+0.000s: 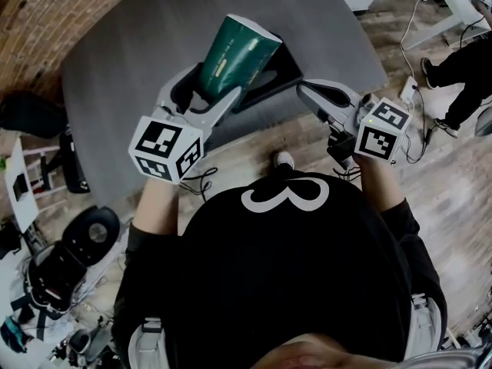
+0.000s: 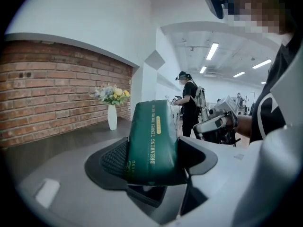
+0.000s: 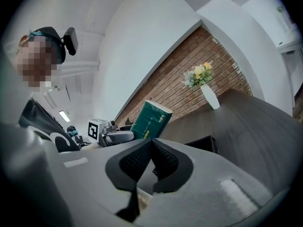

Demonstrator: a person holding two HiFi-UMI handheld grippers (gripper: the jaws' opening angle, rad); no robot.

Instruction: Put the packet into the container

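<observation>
Above the black container (image 1: 278, 75) on the grey table (image 1: 123, 68), holding the green tissue packet (image 1: 234, 52) end-up in the left gripper (image 1: 209, 92), probably for lowering in; right gripper (image 1: 307, 92) closed, empty.

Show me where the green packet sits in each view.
Head view: green packet upper centre, in the left hand-held gripper.
Left gripper view: green packet dead centre, between the jaws.
Right gripper view: green packet left of centre, above the jaws.
Shared landmark: the brick wall.
</observation>
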